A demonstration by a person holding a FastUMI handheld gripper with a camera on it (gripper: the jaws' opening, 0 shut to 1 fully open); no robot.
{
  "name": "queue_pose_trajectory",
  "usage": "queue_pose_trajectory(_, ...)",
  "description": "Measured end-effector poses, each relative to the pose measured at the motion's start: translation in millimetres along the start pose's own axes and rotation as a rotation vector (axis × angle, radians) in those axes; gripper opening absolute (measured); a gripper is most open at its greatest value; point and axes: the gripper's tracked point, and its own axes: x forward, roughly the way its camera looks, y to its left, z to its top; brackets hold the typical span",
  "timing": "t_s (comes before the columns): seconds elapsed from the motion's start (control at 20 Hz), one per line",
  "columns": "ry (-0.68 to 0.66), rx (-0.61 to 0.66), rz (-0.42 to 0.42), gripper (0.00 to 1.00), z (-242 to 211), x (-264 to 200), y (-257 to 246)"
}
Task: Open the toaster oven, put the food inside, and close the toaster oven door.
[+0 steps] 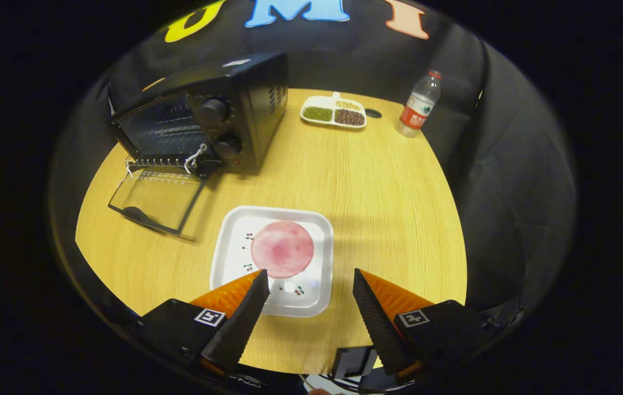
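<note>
The gripper (310, 282) was held wide apart, empty, above the plate (234, 230); the toaster oven (245, 104) interior was poorly discernible.

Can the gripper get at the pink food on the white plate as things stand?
Probably yes: the gripper is open, the pink food lies bare on the white plate just ahead of its fingers, nothing between.
</note>
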Motion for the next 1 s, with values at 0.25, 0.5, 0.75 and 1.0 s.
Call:
queue_pose_trajectory(0.25, 0.12, -0.009, 0.061, 0.97, -20.5, 35.3, -14.6)
queue_pose_trajectory(0.5, 0.203, 0.029, 0.129, 0.88, -23.0, 46.4, -4.2)
queue_pose_trajectory(0.75, 0.22, 0.043, 0.153, 0.43, -21.7, 49.0, -2.7)
queue_pose_trajectory(1.0, 0.234, 0.13, 0.191, 0.11, -20.0, 52.4, -1.8)
